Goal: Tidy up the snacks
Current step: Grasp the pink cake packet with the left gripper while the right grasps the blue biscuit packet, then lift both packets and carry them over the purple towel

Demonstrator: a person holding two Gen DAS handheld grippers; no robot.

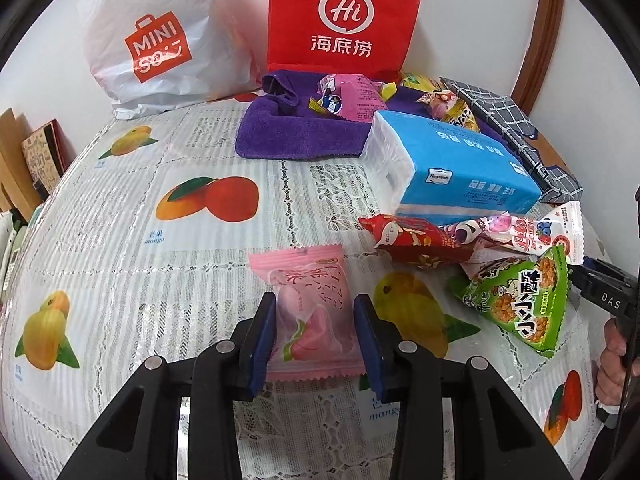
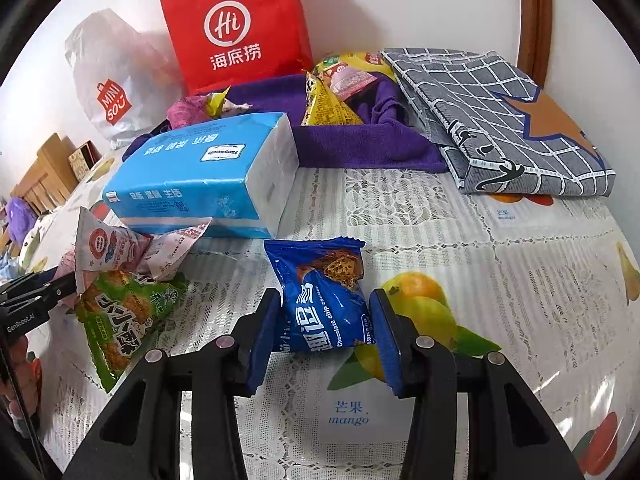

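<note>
My left gripper (image 1: 315, 340) is shut on a pink peach snack packet (image 1: 310, 312), its blue pads pressing both sides. My right gripper (image 2: 326, 334) is shut on a blue chocolate chip cookie packet (image 2: 324, 296). A loose pile lies between them: a green triangular snack (image 1: 516, 304) (image 2: 124, 316), a red packet (image 1: 416, 240) and a white-pink packet (image 1: 520, 232) (image 2: 116, 248). Several more snacks (image 1: 352, 96) (image 2: 332, 96) rest on a purple towel (image 1: 296, 136) (image 2: 352, 144) at the back.
A blue tissue pack (image 1: 456, 168) (image 2: 208, 176) lies mid-table on the fruit-print tablecloth (image 1: 160, 264). A red paper bag (image 1: 340, 20) (image 2: 236, 28) and a white Miniso bag (image 1: 160, 40) stand against the wall. A grey checked folded cloth (image 2: 504, 120) lies at the right.
</note>
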